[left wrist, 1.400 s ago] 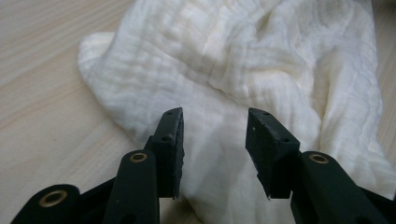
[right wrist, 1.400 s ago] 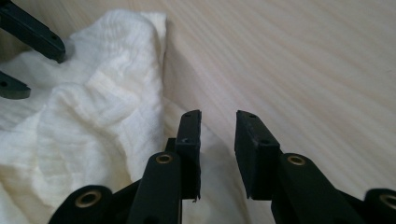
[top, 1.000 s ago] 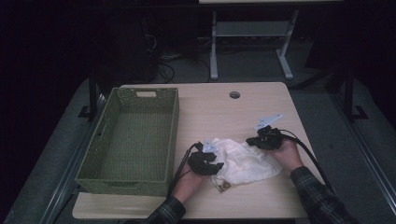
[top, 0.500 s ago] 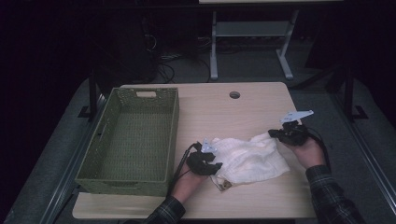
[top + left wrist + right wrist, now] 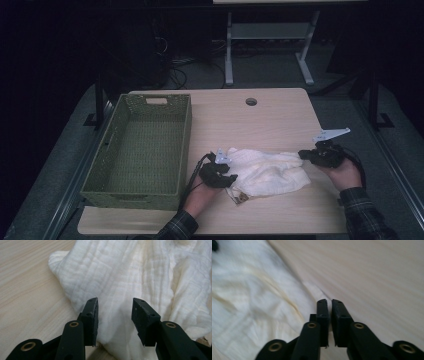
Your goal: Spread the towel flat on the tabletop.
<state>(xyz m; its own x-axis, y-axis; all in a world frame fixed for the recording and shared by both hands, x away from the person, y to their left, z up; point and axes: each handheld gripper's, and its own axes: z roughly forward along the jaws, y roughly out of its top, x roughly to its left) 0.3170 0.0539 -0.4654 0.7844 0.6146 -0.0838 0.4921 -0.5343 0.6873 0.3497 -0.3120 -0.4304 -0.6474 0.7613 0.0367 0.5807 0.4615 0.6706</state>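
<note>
A crumpled white cloth (image 5: 270, 172) lies on the wooden table (image 5: 260, 120), stretched out between both grippers. My left gripper (image 5: 232, 177) rests at the cloth's left end. Its jaws stand apart over the fabric (image 5: 130, 277), which lies between and under them without being pinched; the left gripper (image 5: 115, 302) is open. My right gripper (image 5: 302, 155) is at the cloth's right corner. Its jaws have just been opening and now show a narrow gap in the right gripper view (image 5: 327, 300), with the thin cloth corner (image 5: 249, 290) running up to the tips.
A green woven basket (image 5: 135, 192) stands hollow on the table's left side, close to my left hand. A round cable hole (image 5: 251, 101) sits near the far edge. A small brownish tag (image 5: 241, 198) pokes out under the cloth's near edge.
My right gripper has moved right toward the table's edge, drawing the cloth's corner out so the cloth lies longer and flatter. The left gripper has stayed put.
</note>
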